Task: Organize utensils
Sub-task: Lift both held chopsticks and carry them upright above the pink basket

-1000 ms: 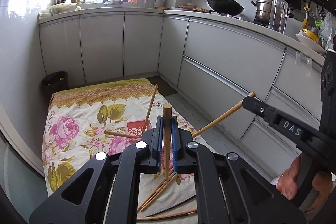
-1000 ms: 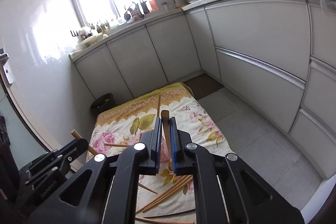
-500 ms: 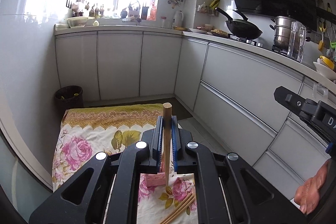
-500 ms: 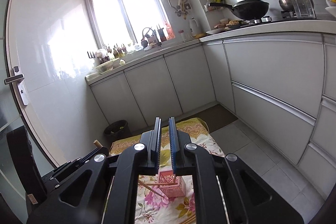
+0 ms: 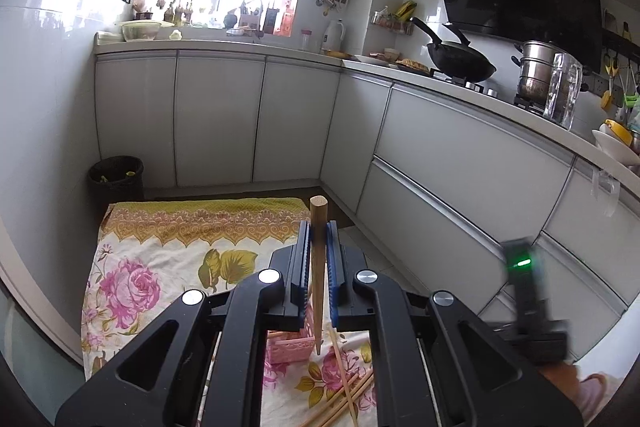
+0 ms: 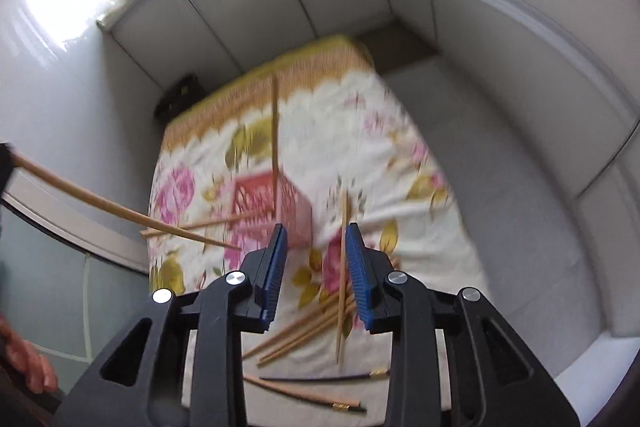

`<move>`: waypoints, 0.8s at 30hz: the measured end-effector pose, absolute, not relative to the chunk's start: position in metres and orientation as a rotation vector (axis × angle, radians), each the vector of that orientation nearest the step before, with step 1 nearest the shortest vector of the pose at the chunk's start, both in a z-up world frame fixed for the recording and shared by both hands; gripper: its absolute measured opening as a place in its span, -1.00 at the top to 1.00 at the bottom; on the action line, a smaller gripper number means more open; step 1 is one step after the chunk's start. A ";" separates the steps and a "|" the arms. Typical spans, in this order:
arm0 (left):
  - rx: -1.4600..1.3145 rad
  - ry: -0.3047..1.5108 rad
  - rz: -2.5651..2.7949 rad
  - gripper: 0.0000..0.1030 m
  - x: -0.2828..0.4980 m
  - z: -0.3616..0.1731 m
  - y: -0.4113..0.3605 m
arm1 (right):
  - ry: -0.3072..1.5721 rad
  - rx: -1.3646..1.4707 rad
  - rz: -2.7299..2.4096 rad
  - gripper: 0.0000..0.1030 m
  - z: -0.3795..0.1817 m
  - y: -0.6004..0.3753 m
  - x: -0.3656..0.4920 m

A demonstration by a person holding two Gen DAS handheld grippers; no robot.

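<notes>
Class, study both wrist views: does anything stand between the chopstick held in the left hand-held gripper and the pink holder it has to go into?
Nothing visible blocks it. The left hand-held gripper grips a chopstick whose tip hangs near the pink holder. Two chopsticks already stick out of the holder, leaving part of its opening free.

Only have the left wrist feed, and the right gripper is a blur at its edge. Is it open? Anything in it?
Observer: The right gripper is open; its jaws have just been opening. A loose chopstick lying on the cloth shows in the gap, but the pads are not pressing on it.
Operator: The pink holder is mostly hidden in my view. Anything in it?
Observer: Yes, one upright chopstick stands in it.
Operator: Anything else left to collect?
Observer: A dark chopstick with a gold end lies near the cloth's near edge, below the tan pile.
</notes>
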State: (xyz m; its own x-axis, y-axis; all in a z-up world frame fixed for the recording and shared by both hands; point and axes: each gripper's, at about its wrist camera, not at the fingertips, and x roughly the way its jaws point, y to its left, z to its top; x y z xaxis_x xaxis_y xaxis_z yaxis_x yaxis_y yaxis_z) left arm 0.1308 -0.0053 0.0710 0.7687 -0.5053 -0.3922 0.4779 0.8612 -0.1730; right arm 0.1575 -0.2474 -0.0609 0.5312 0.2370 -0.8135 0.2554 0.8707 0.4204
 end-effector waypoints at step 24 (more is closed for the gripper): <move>-0.070 0.396 -0.625 0.87 0.105 0.088 0.024 | 1.297 0.399 -0.199 0.86 -0.221 -0.234 0.276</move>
